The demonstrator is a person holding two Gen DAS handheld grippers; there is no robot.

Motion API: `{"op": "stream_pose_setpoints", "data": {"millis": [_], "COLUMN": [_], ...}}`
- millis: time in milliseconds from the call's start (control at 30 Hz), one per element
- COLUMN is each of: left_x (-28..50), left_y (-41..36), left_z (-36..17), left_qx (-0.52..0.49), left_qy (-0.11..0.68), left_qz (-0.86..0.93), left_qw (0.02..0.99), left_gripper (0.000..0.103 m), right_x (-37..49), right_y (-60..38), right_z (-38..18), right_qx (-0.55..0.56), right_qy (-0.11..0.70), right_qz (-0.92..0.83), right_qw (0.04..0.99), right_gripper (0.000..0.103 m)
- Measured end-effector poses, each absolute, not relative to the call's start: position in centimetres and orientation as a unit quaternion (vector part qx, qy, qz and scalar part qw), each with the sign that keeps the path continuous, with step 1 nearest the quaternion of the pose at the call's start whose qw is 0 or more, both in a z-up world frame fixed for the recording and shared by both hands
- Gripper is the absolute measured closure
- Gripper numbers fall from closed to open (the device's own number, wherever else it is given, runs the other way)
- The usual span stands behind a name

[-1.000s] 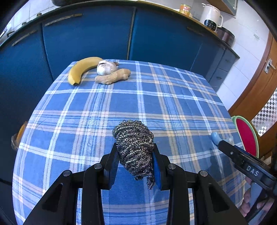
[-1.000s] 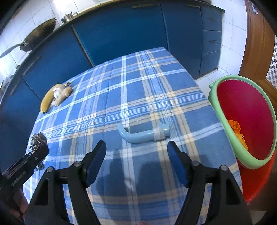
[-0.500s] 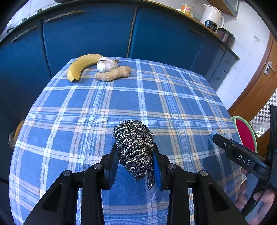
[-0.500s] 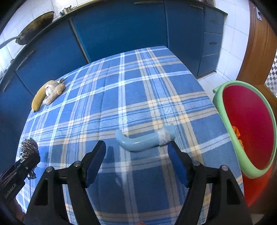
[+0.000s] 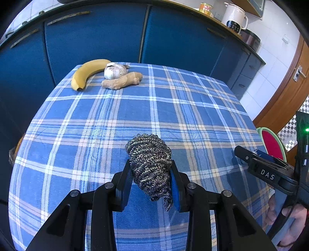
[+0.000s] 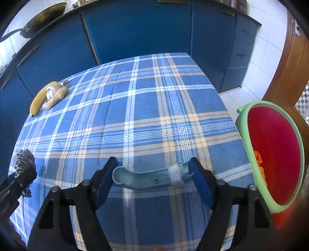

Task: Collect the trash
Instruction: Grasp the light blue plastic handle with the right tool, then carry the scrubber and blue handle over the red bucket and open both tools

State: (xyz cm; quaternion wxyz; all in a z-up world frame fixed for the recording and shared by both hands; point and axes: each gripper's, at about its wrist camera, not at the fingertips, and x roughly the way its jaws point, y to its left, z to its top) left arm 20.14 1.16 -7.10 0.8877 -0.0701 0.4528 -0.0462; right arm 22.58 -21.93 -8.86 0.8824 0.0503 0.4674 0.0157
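The left gripper (image 5: 151, 181) is squeezing a ball of steel wool (image 5: 149, 162). Its two blue pads press on both sides of the ball, low in the middle of the left wrist view. The ball is held up above the blue checked tablecloth (image 5: 135, 115).

The right gripper (image 6: 152, 173) has its jaws wide apart. A pale blue plastic handle (image 6: 146, 176) lies flat on the cloth between them, low in the middle of the right wrist view. The handle has a strip of white tape (image 6: 174, 173) round it near its right end. The pads are just beside the two ends of the handle, and I cannot tell if they touch it. The jaws are not gripping it.

At the right edge of the right wrist view there is a red bin (image 6: 274, 154) with a green rim. Something orange (image 6: 257, 156) is inside it. The bin stands beside the table, lower than the table top.

In the upper left of both views, at the far end of the table, a banana (image 5: 87, 70), a bulb of garlic (image 5: 115, 71) and a piece of ginger (image 5: 121, 81) lie close together. Blue cupboards (image 5: 108, 36) stand behind the table. A white kettle (image 5: 234, 17) is on the counter in the upper right of the left wrist view. A pan (image 6: 44, 18) sits at the upper left of the right wrist view.
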Motion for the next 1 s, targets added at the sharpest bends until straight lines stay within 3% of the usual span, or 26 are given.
{"op": "stream_pose_setpoints", "data": {"millis": [533,1000], "left_x": [19.1,17.9], "left_y": [-1.1,-8.5], "left_z": [-5.4,-2.1], "left_qx": [-0.049,-0.016], "left_qy": [0.44,0.427], "left_qz": [-0.065,-0.15], "left_qw": [0.894,0.891], "left_gripper": [0.067,0.067], "right_x": [18.4,13.6], "right_y": [-24.0,-30.5], "right_z": [-6.1,-1.8], "right_qx": [0.102,0.136], "right_qy": [0.436,0.383], "right_qz": [0.049,0.014], "right_qw": [0.893,0.914], "right_gripper": [0.027,0.027]}}
